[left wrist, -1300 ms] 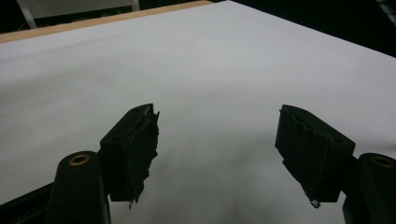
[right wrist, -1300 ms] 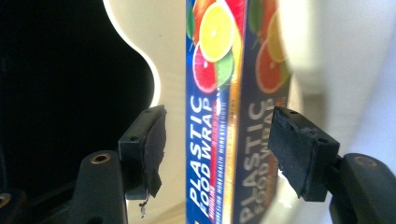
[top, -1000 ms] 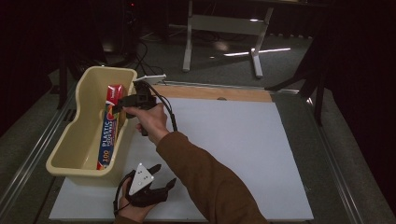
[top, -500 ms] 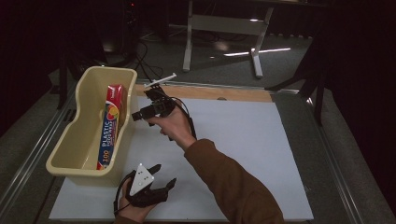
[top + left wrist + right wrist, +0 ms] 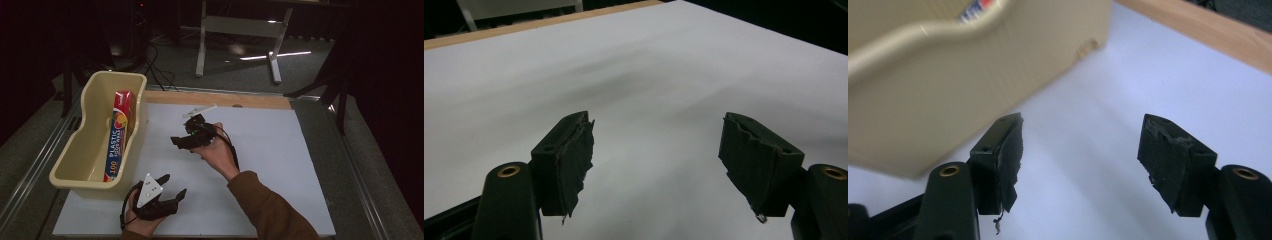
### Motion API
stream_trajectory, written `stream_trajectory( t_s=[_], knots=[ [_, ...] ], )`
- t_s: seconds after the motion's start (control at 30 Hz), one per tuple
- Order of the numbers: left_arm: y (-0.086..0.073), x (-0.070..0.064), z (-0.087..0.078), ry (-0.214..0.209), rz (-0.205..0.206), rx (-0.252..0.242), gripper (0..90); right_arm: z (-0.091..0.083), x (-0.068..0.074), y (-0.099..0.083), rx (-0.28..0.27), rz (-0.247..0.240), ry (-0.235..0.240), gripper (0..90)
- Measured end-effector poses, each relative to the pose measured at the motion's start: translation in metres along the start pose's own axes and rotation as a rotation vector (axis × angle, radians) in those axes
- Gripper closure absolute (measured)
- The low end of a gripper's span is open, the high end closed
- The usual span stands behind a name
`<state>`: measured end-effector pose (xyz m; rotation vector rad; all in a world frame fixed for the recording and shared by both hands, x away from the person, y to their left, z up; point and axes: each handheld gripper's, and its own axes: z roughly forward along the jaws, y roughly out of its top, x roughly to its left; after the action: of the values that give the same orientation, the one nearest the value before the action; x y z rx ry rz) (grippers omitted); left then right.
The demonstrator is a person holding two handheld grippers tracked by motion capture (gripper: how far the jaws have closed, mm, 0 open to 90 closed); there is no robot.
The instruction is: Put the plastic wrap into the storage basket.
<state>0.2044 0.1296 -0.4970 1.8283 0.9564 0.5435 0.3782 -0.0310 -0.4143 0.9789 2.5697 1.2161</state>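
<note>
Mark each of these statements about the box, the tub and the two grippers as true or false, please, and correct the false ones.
1. The box of plastic bags lies inside the beige tub. True.
2. The right gripper is shut on the box. False: its jaws stand open with nothing between them, over the white sheet beside the tub.
3. The left gripper is open. True: the left gripper view shows a wide gap and bare sheet between its jaws.
4. The tub stands at the right edge of the white sheet. False: it stands at the left edge.
5. The left gripper is near the front edge of the sheet, just in front of the tub. True.
</note>
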Motion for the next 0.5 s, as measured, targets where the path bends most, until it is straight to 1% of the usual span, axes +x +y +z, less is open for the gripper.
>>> stream_trajectory(
  t_s=[0.07, 0.13, 0.2, 0.23, 0.27, 0.3, 0.33, 0.37, 0.4, 0.5],
  knots=[
    [0.0, 0.002, 0.0, 0.004, -0.004, 0.005, 29.1, -0.005, -0.005, -0.011, -0.005, 0.01, 0.014, 33.5],
    [0.0, 0.003, -0.001, 0.01, -0.007, 0.002, 29.2, -0.012, -0.007, -0.021, -0.006, -0.013, -0.004, 33.4],
    [0.001, 0.004, -0.002, 0.015, -0.01, 0.0, 29.2, -0.02, -0.008, -0.031, -0.011, -0.049, -0.005, 32.1],
    [0.001, 0.005, -0.002, 0.017, -0.01, 0.0, 29.2, -0.024, -0.007, -0.037, -0.012, -0.076, -0.017, 32.1],
    [0.001, 0.006, -0.002, 0.021, -0.013, 0.002, 29.2, -0.028, -0.007, -0.043, -0.001, -0.106, -0.033, 31.7],
    [0.001, 0.006, -0.002, 0.025, -0.016, 0.005, 29.3, -0.035, -0.006, -0.055, 0.018, -0.188, -0.05, 30.3],
    [0.001, 0.006, -0.001, 0.03, -0.018, 0.009, 29.3, -0.035, -0.006, -0.055, 0.018, -0.188, -0.05, 30.3],
    [0.001, 0.007, -0.001, 0.033, -0.019, 0.016, 29.3, -0.038, -0.006, -0.061, 0.011, -0.215, -0.063, 28.9],
    [0.001, 0.007, 0.0, 0.032, -0.023, 0.016, 29.3, -0.042, -0.006, -0.068, 0.01, -0.23, -0.066, 28.3],
    [0.001, 0.007, 0.0, 0.036, -0.018, 0.018, 29.3, -0.052, -0.01, -0.088, 0.015, -0.247, -0.077, 27.9]
  ],
)
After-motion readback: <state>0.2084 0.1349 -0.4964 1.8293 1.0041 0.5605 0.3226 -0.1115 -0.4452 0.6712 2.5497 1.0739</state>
